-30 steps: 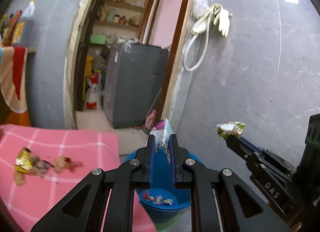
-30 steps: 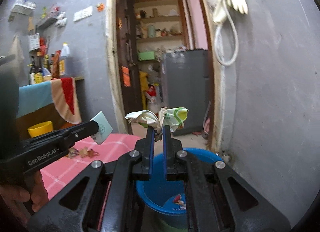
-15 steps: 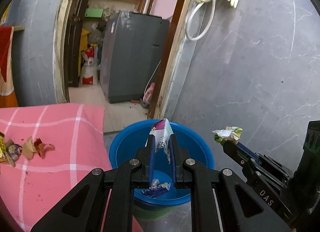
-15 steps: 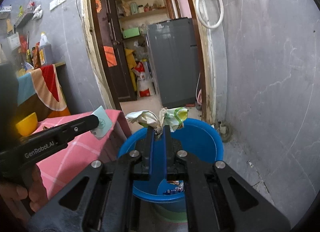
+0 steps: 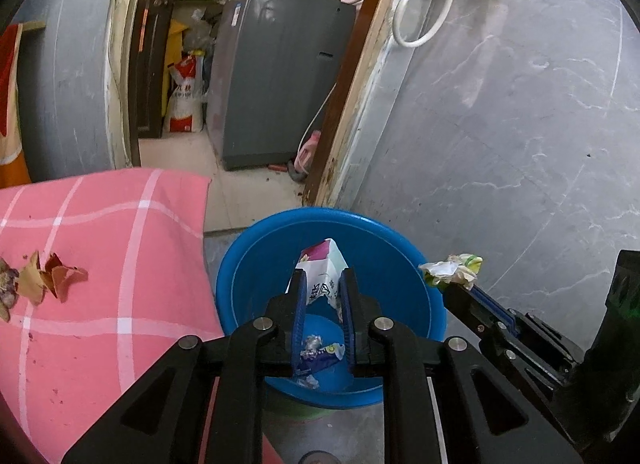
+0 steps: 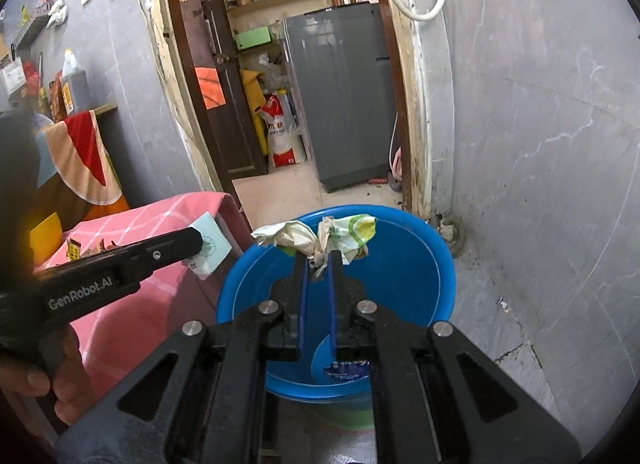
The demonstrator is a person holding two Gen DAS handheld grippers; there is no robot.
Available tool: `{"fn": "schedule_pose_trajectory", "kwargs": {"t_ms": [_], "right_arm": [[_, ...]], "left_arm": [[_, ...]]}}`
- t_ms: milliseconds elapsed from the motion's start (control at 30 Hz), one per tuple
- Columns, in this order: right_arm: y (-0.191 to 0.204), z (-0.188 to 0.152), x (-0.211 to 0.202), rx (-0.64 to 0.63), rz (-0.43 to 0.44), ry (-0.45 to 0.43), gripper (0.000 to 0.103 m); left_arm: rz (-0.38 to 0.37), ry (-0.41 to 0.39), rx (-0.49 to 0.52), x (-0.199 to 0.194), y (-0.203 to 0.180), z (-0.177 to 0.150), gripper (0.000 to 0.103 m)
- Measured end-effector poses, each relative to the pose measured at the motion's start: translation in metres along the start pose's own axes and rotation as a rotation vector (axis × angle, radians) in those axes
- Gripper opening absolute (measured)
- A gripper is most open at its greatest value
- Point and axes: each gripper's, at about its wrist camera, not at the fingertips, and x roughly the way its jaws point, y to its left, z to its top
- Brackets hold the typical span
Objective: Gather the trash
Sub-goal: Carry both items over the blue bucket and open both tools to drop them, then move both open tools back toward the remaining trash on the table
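Two fisheye views, each mounted behind its own fingers and tilted downward, close above the blue bucket [image 5: 256, 260] at lower centre of both. Shared background: doorway [image 6: 280, 64] and grey appliance [image 5: 276, 76] at upper centre, pink cloth [image 5: 100, 264] at left.

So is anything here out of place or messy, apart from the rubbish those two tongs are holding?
Yes. Dried leaf scraps and wrapper bits lie loose on the pink checked cloth instead of in the blue bucket. The wooden door frame beside the bucket looks stained and worn at its base.
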Motion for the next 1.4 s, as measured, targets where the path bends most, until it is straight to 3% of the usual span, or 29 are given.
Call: {"fn": "schedule_pose_trajectory", "kwargs": {"t_ms": [267,467,867,967,1033,1133,1200,1400], "right_arm": [[-0.007,-0.003,0.016,0.037,0.009,0.05,0.011],[-0.008,-0.004,0.017,0.051,0.005,0.06,0.019],[0.01,0.012,-0.02,0.023,-0.011,-0.044,0.042],[0.017,0.018,-0.032,0.009,-0.014,-0.079,0.05],[0.024,0.022,-0.042,-0.001,-0.015,-0.104,0.057],[0.033,0.026,-0.054,-0.012,-0.013,-0.135,0.069],[0.043,0.029,-0.064,-0.025,-0.007,-0.165,0.077],[0.069,0.034,-0.09,-0.045,0.012,-0.256,0.099]], "left_arm": [[0.017,0.039,-0.022,0.007,0.005,0.001,0.018],[0.018,0.032,-0.04,0.003,0.008,0.003,0.026],[0.072,-0.107,-0.031,-0.05,0.02,0.004,0.055],[0.093,-0.152,-0.028,-0.069,0.025,0.002,0.065],[0.115,-0.188,-0.03,-0.083,0.029,0.001,0.082],[0.138,-0.258,-0.042,-0.106,0.036,-0.002,0.095],[0.15,-0.297,-0.05,-0.121,0.042,-0.002,0.1],[0.196,-0.385,-0.044,-0.164,0.058,-0.008,0.101]]}}
